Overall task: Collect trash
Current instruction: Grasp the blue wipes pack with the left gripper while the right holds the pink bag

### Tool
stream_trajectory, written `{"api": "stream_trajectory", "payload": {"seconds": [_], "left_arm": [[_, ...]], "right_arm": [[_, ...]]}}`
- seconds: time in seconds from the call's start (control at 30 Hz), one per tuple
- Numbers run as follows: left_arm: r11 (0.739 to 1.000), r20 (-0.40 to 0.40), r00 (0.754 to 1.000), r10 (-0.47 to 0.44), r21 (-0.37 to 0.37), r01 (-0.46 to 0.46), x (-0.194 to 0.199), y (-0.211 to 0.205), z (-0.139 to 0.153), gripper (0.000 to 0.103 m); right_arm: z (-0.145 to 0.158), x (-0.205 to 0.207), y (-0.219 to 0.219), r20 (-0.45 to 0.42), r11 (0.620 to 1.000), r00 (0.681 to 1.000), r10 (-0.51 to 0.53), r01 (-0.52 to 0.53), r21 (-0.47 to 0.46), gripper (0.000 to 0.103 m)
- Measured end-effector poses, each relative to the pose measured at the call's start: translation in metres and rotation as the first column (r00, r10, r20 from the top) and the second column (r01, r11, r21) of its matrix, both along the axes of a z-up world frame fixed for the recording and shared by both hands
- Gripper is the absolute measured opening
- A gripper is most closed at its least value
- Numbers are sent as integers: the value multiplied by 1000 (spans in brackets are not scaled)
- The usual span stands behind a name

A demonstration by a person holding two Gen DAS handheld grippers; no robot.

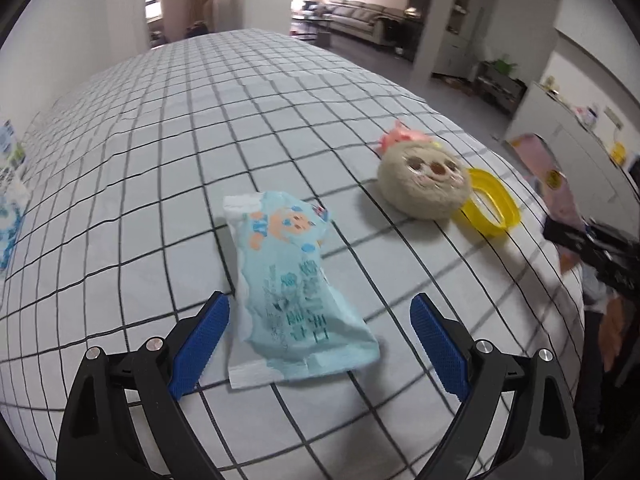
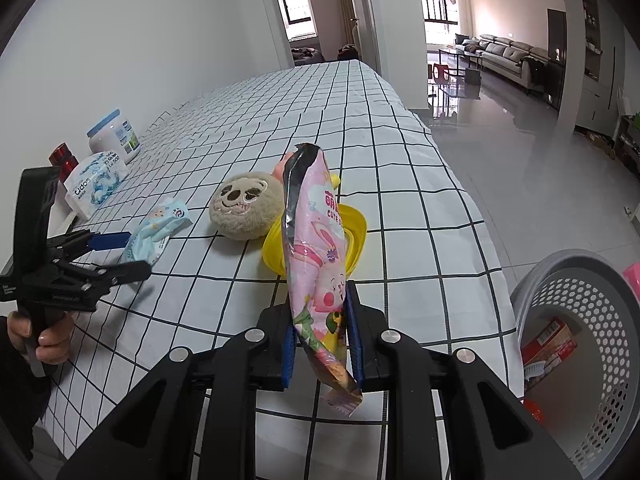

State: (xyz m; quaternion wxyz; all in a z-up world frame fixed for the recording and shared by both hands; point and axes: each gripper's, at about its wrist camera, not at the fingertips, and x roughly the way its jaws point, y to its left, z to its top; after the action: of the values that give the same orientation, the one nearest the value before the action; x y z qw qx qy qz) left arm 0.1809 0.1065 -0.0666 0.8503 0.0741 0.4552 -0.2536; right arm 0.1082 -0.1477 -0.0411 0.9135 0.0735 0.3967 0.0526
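Trash is partly gathered: the grey basket, off the surface's near corner, already holds a red box. Beside the basket, the right gripper pinches a pink wrapper upright between its fingers, not yet dropped in. Farther from the basket, past the plush toy, the left gripper tilts down, fingers wide around a pale blue wrapper lying flat.

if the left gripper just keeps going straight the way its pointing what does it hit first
Most likely the light blue wrapper: it lies on the checked tablecloth directly ahead, its near end already between the open left gripper fingers. Depth is hard to judge, so the cloth beneath may come at the same moment.
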Motion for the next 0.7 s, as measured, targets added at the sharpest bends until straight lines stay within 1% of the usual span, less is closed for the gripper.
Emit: {"api": "stream_trajectory", "payload": {"seconds": [0.07, 0.13, 0.23, 0.3, 0.37, 0.47, 0.57, 0.7], "left_arm": [[999, -14, 999, 51, -5, -51, 9, -2, -1, 90], [997, -29, 996, 82, -4, -82, 17, -4, -3, 90], [993, -47, 992, 120, 21, -119, 25, -10, -10, 84], [990, -28, 991, 131, 50, -130, 24, -16, -12, 77], [988, -10, 990, 137, 71, -136, 23, -23, -12, 58], [988, -13, 989, 146, 56, -145, 21, -29, -11, 51], [985, 5, 987, 162, 64, -162, 16, -36, -10, 49], [978, 62, 980, 189, 75, -193, -3, -39, 4, 49]], "right_arm": [[0, -2, -1, 4, 1000, 1000, -2, 2, 3, 21], [1, -4, -2, 6, 1000, 1000, -3, 3, 4, 21], [2, -7, -5, 11, 1000, 1000, -8, 8, 6, 21], [2, -9, -8, 12, 1000, 1000, -14, 14, 10, 21], [1, -11, -12, 12, 1000, 1000, -20, 20, 15, 21], [0, -13, -14, 11, 1000, 1000, -24, 24, 21, 21], [1, -17, -16, 15, 999, 1000, -25, 24, 23, 21], [1, -20, -21, 20, 999, 999, -31, 30, 33, 21]]}}
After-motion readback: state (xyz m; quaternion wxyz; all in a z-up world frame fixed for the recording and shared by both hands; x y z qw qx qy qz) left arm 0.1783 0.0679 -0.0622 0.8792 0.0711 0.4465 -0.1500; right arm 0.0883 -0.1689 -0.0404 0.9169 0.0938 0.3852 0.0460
